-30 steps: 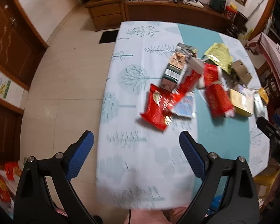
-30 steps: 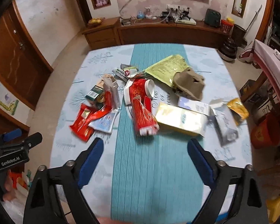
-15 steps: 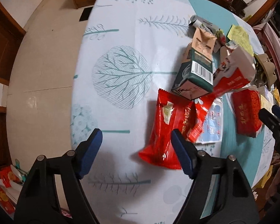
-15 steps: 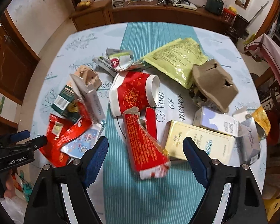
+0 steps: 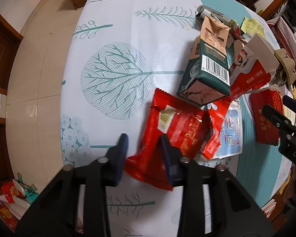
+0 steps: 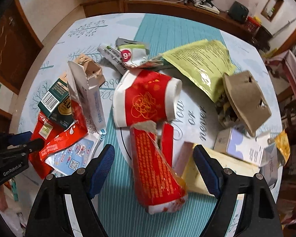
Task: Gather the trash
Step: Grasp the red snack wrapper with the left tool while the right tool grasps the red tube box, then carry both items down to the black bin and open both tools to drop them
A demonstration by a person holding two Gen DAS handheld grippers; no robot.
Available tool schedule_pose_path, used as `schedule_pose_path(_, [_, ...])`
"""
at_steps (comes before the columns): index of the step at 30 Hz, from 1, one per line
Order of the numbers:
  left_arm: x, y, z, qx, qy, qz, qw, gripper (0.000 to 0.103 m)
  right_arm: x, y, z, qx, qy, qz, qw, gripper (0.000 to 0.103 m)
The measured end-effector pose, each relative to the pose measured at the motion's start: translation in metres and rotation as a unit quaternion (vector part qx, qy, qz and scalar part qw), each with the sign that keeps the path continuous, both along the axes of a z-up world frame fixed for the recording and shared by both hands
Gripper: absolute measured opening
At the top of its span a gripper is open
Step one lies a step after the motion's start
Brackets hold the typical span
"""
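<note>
Trash lies scattered on a table with a tree-print cloth [image 5: 116,39]. My left gripper [image 5: 145,153] points straight down over the lower left corner of a flat red snack wrapper [image 5: 179,126]. Its jaws are closing, with that corner between them and a gap still showing. My right gripper [image 6: 154,168] straddles a crushed red printed pack [image 6: 152,169] on the teal stripe. Its jaws are closing slightly and stand clear of the pack on both sides. The right gripper [image 5: 282,116] also shows at the left wrist view's right edge.
A green carton [image 5: 209,73], a red-and-white carton [image 5: 252,73] and a blue-white sachet [image 5: 230,134] lie beside the wrapper. A red paper cup [image 6: 146,98], yellow-green pouch [image 6: 201,63], brown cardboard piece [image 6: 244,98] and yellow box [image 6: 223,169] crowd the right gripper. Tiled floor [image 5: 33,79] lies past the table's left edge.
Both grippers have dropped toward the table. The left jaws have narrowed sharply around the red wrapper's corner. The right jaws have narrowed a little around the red pack.
</note>
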State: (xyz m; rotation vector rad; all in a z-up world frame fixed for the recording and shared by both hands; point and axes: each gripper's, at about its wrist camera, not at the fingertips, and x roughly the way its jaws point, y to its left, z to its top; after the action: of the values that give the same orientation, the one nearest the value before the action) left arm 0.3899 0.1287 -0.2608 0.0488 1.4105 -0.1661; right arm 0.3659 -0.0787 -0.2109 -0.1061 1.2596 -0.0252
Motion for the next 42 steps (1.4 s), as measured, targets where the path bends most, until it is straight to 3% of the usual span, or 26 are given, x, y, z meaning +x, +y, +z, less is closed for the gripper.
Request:
schedule_pose_path(2, [0.000, 0.001, 0.003, 0.001, 0.002, 0.002, 1.0000, 0.020, 0.001, 0.004, -0.006, 0.024, 0.024, 0.009, 0.999, 0.061])
schedule_pose_path(5, [-0.002, 0.012, 0.010, 0.001, 0.007, 0.005, 1.0000, 0.019, 0.001, 0.008, -0.017, 0.040, 0.045, 0.010, 0.998, 0.053])
schedule_pose_path(11, [-0.005, 0.022, 0.001, -0.004, 0.011, 0.013, 0.9998, 0.010, -0.005, 0.009, -0.023, 0.042, 0.044, 0.001, 0.998, 0.052])
schedule_pose_path(20, [-0.030, 0.025, 0.014, 0.004, -0.005, 0.007, 1.0000, 0.001, -0.033, 0.012, -0.012, 0.052, 0.029, -0.026, 0.998, 0.042])
schedule_pose_path(24, [-0.041, 0.015, 0.019, 0.003, -0.014, 0.004, 0.9999, 0.001, -0.048, 0.016, 0.005, 0.063, 0.008, -0.037, 0.997, 0.026])
schedule_pose_path(27, [-0.057, 0.014, 0.031, 0.001, -0.019, 0.000, 0.9998, 0.001, -0.060, 0.012, 0.025, 0.079, -0.004, -0.045, 0.996, 0.023])
schedule_pose_path(35, [-0.111, 0.015, 0.095, -0.002, -0.054, -0.004, 0.9985, 0.001, -0.112, 0.014, 0.080, 0.114, -0.035, -0.048, 0.992, 0.022])
schedule_pose_path(42, [-0.185, -0.017, 0.138, -0.002, -0.088, -0.006, 0.9961, 0.001, -0.201, -0.004, 0.133, 0.163, -0.071, -0.030, 0.984, 0.021])
